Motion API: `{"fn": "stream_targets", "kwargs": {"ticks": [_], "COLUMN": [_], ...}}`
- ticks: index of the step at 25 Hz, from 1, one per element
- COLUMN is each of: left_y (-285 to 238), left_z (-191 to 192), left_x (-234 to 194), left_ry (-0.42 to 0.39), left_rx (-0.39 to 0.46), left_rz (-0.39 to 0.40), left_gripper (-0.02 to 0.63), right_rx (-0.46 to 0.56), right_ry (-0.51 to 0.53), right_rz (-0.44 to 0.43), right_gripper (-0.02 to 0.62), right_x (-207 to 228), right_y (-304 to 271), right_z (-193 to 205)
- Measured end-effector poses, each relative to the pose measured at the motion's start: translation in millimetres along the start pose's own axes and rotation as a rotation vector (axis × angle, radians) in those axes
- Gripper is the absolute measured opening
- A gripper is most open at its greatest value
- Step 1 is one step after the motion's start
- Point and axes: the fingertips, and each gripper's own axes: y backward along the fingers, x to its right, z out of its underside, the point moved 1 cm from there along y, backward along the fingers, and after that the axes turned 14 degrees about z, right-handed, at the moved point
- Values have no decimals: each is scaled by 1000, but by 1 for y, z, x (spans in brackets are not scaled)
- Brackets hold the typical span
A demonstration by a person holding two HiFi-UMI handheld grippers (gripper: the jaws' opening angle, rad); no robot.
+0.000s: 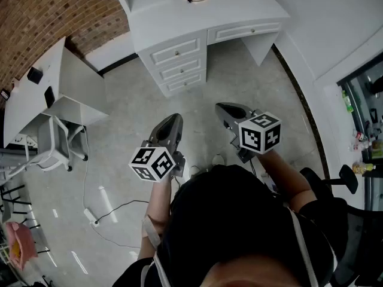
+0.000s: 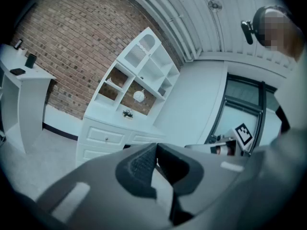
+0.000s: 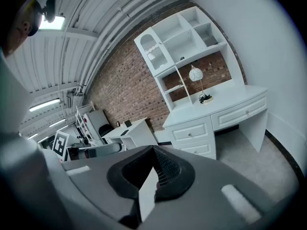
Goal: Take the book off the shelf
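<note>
Grippers [image 1: 175, 119] [image 1: 222, 107] closed, apparently empty, facing desk [image 1: 239, 11].

Ahead of the left gripper [image 2: 156, 150], the shelf unit [image 2: 144, 71] stands far off. A pale round thing [image 2: 138, 96] in one compartment and a small dark thing [image 2: 127, 113] on the desk [image 2: 120, 126] below it are too small to tell. Whether any compartment holds a book cannot be made out, nor can it from the right gripper [image 3: 154, 152]. In the head view the top edge cuts the shelf unit off just above its foot. Behind both grippers, the person's head [image 1: 233, 220] hides the near part of the forearms [image 1: 157, 205]. Far right of the right gripper, bottles [image 1: 349, 100] are small and blurred, cut by the edge. Far left of the left gripper, a pink thing [image 1: 15, 244] is also cut off.
</note>
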Motion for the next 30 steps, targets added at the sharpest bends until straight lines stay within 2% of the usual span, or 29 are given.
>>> {"fn": "stream_targets", "kwargs": {"ticks": [7, 11, 21, 25, 30], "left_y": [-7, -16, -54, -69, -81], "left_z": [5, 7, 6, 8, 12], "left_x": [5, 10, 10, 15, 11], "left_ry": [9, 11, 8, -9, -2], "left_rx": [-7, -4, 9, -12, -34], "left_rz": [-8, -5, -39, -22, -10], "left_gripper": [7, 6, 6, 6, 6], "right_rx": [-1, 5, -19, -34, -31], "right_ry": [-4, -49, -46, -59, -55], "right_rz": [11, 5, 23, 37, 21], "right_gripper": [-2, -2, -2, -2, -2], "right_x": [11, 22, 70, 91, 93], "right_y": [4, 8, 8, 4, -5], "right_z": [0, -2, -6, -4, -9]}}
